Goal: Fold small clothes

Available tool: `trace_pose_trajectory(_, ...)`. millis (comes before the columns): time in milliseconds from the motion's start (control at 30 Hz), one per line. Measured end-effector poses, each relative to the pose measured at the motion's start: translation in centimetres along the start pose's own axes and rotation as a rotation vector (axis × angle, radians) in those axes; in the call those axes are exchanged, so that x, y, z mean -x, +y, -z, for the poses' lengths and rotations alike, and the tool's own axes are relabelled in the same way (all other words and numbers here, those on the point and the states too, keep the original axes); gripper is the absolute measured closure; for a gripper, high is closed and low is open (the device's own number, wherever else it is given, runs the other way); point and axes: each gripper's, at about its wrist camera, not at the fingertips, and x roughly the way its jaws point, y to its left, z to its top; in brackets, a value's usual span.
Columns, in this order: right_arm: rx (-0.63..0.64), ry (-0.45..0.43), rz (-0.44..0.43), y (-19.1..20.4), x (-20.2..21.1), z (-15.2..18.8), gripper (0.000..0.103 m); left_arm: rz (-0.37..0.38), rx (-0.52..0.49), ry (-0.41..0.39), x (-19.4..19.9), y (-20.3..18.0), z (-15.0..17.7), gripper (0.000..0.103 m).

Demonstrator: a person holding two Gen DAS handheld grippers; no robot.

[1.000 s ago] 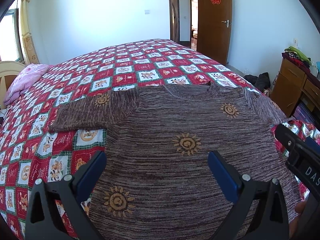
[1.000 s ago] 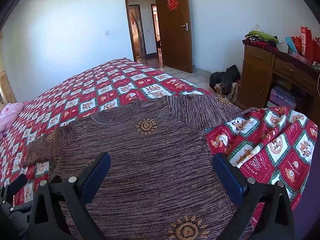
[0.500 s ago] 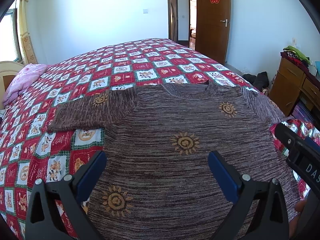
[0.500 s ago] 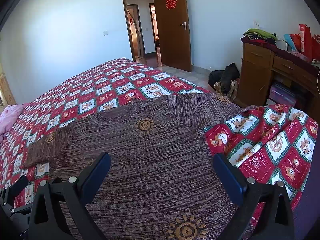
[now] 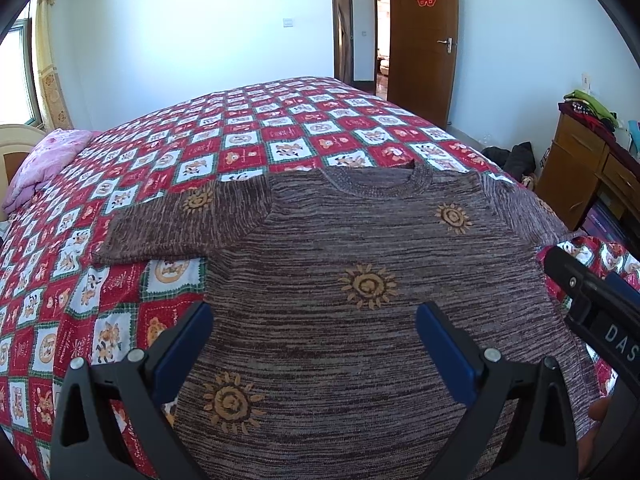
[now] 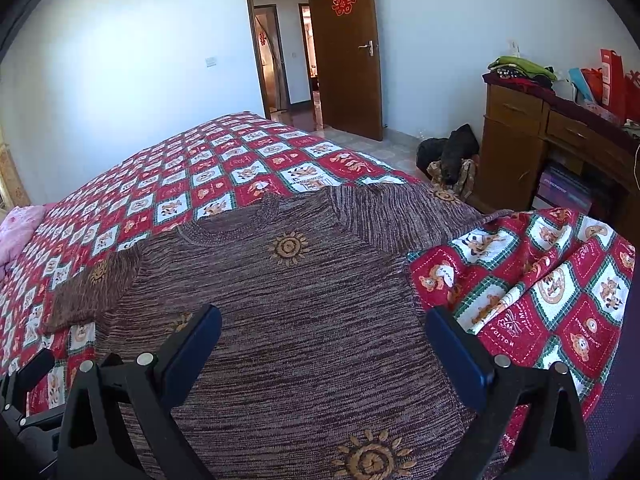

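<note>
A small brown knitted sweater [image 5: 360, 248] with orange sun motifs lies flat on the bed, collar away from me, both sleeves spread out. In the right wrist view the same sweater [image 6: 288, 312] fills the foreground. My left gripper [image 5: 314, 322] hovers open over the sweater's lower left part, nothing between its blue pads. Wide open too, my right gripper [image 6: 322, 330] hangs above the lower right part near the hem. The right sleeve [image 6: 404, 216] reaches the bed's right edge. The other gripper's black body [image 5: 592, 304] shows at the right of the left wrist view.
The bed carries a red, white and green patchwork quilt [image 5: 248, 136]. A pink pillow [image 5: 44, 160] lies at the far left. A wooden dresser [image 6: 532, 140] with stacked clothes stands right of the bed, dark bags [image 6: 448, 156] on the floor beside it. A brown door [image 6: 348, 48] stands open.
Both views have shifted only slightly, with the sweater a little lower and nearer in frame. The sweater lies the same and both grippers stay open.
</note>
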Motion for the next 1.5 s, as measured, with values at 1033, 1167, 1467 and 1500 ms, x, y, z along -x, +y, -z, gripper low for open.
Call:
trace_pose_trajectory(1033, 0.038, 0.006, 0.019, -2.2, -2.2, -1.9, 0.001, -0.019, -0.014, 0.009, -2.6, 0.3, 0.0, 0.0)
trace_pose_trajectory(1167, -0.019, 0.031, -0.019, -6.4, -3.6, -4.1, 0.001, -0.039, 0.015, 0.019, -4.1, 1.5, -0.6, 0.0)
trace_pose_trajectory(1467, -0.416, 0.13, -0.058, -25.0, -11.4, -11.0, 0.033, -0.182, 0.08, 0.017, -8.4, 4.0, -1.4, 0.0)
trace_pose_trajectory(1500, -0.487, 0.144, -0.076, -27.3, -12.8, -11.4, 0.033, -0.18, 0.105, 0.029, -9.1, 4.4, -1.3, 0.0)
